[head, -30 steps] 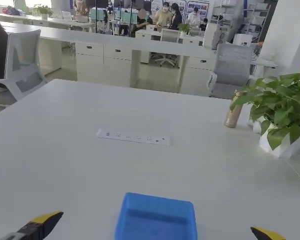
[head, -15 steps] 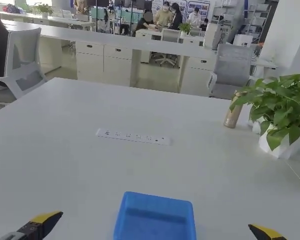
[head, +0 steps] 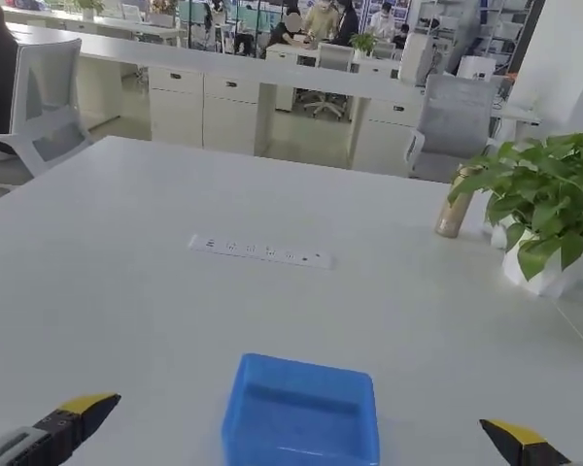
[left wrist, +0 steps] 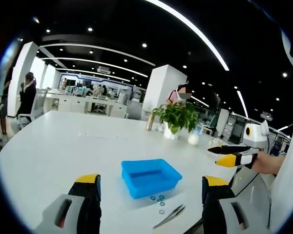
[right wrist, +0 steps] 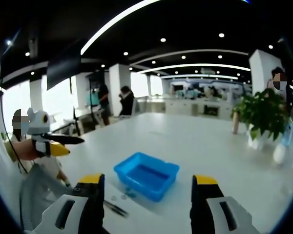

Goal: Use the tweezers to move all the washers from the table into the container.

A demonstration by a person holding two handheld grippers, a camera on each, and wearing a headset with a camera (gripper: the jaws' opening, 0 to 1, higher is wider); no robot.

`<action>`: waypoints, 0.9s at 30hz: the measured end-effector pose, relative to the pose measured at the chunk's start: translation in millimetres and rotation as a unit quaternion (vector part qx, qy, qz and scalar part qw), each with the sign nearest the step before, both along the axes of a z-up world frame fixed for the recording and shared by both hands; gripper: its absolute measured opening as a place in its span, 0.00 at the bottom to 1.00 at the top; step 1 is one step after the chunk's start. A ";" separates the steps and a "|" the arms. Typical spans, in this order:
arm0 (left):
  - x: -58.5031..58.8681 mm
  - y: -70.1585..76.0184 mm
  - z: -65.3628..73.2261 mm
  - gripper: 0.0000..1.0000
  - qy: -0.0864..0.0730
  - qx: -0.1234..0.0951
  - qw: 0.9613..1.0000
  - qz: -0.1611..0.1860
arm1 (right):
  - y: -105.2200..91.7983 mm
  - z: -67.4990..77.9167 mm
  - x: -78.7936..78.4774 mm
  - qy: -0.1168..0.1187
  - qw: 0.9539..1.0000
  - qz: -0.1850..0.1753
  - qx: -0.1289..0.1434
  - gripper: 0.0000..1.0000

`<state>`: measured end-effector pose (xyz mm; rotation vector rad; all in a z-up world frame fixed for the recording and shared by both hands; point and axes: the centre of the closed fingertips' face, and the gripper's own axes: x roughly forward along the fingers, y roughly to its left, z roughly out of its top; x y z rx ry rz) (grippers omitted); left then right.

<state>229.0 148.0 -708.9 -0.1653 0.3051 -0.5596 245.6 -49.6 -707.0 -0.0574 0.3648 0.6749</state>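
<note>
The left hand-held gripper (left wrist: 150,180) gapes wide, empty, above the white table (left wrist: 58,141). The blue container (left wrist: 149,171) sits mid-table, washers (left wrist: 159,200) just beside its near wall, tweezers (left wrist: 170,216) next to them. The right hand-held gripper (right wrist: 149,179) is equally wide, empty.

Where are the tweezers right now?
In the left gripper view the tweezers lie on the table, beside the washers, on the near side of the blue container.
</note>
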 end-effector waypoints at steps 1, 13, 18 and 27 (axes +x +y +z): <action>0.4 -0.5 -5.1 0.83 0.008 0.007 1.000 -0.007 | 1.2 -2.2 -0.5 0.004 1.000 0.003 -0.001 0.69; -5.9 -35.4 -48.1 0.63 0.062 0.088 0.981 -0.159 | 32.3 -38.9 -14.5 0.044 0.989 0.125 -0.069 0.41; -10.1 -44.3 -68.3 0.53 0.083 0.118 0.967 -0.211 | 49.8 -69.9 -26.3 0.063 0.975 0.185 -0.110 0.35; -17.7 -46.4 -93.8 0.40 0.111 0.158 0.942 -0.273 | 69.9 -94.6 -35.6 0.092 0.949 0.265 -0.142 0.25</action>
